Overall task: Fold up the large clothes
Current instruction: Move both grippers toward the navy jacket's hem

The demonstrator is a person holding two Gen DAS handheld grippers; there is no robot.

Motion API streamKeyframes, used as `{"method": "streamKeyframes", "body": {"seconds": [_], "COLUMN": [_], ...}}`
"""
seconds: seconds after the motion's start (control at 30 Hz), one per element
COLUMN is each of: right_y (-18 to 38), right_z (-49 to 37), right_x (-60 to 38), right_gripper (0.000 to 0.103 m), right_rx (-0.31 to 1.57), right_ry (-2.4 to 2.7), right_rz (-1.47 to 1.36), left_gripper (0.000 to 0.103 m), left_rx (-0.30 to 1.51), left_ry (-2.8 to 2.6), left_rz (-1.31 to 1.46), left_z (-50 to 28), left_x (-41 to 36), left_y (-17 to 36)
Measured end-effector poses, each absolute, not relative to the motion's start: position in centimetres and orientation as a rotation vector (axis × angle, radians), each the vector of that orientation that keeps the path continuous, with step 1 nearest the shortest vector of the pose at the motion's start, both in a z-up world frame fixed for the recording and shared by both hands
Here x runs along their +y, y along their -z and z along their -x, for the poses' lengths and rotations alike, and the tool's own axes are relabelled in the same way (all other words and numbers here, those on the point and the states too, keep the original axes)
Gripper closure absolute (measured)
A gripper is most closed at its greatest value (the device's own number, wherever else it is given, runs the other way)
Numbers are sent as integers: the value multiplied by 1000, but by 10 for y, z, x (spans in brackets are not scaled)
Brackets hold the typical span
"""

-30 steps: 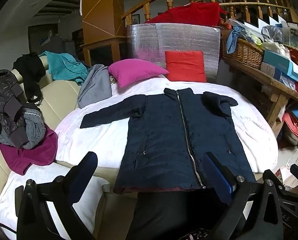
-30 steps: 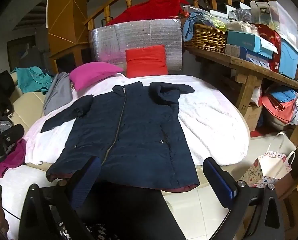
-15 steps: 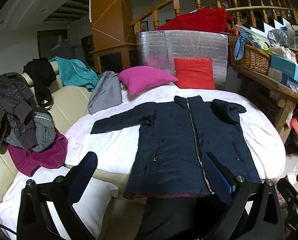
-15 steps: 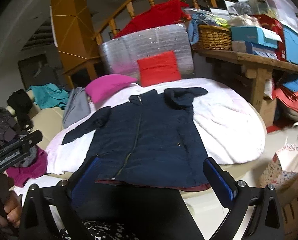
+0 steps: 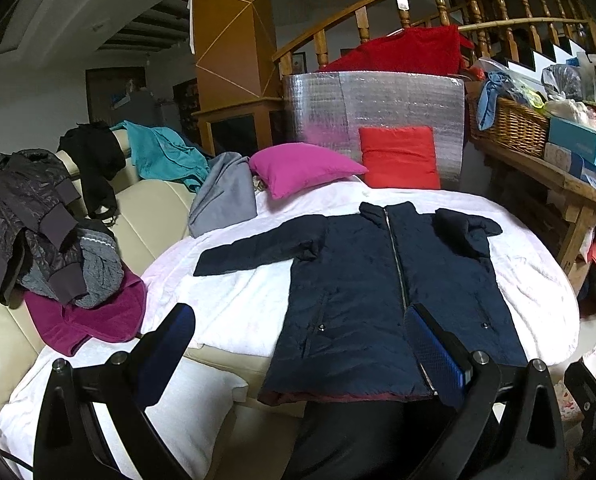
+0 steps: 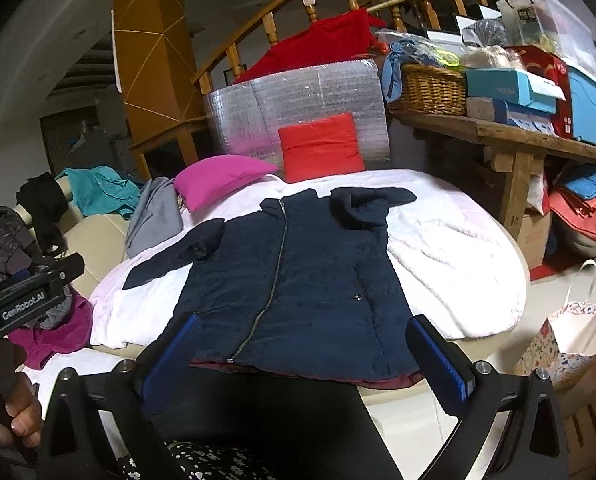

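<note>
Since the earlier frames, both views had lifted and drawn back a little. I held my left tool (image 5: 298, 344) and right tool (image 6: 310, 350) spread wide and empty near the hem of the long navy quilted zip-up coat (image 5: 382, 288). It lay flat, front up, on the white fleece-covered bed (image 5: 225, 300), its right sleeve already folded in, its left sleeve stretched out for folding.

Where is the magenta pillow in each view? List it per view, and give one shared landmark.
Left wrist: magenta pillow is upper centre, behind the coat's outstretched sleeve.
Right wrist: magenta pillow is centre-left, above that sleeve.
Shared landmark: the red cushion, just right of the pillow in both.
</note>
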State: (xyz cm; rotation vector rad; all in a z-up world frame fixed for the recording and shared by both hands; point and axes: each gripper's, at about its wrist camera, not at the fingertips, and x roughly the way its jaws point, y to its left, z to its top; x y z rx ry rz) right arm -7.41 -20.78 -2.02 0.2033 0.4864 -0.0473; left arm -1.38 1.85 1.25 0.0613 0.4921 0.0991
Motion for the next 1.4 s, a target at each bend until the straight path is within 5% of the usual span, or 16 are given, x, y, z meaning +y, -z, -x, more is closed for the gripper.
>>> {"method": "streamKeyframes", "body": {"seconds": [0.73,1.4], "right_y": [16,-45], "right_z": [78,-41], "right_x": [-217,-255], "right_gripper": [0,0], "right_rx": [391,373], "right_ry": [-45,57], "right_rz": [-251,-208], "left_gripper": [0,0], "left_rx": [456,465], "left_ry": [-124,-130], "left_rz": [-89,-134], "left_z": [-2,-69], "left_x": [18,-10], "left_y": [-14,-28]}}
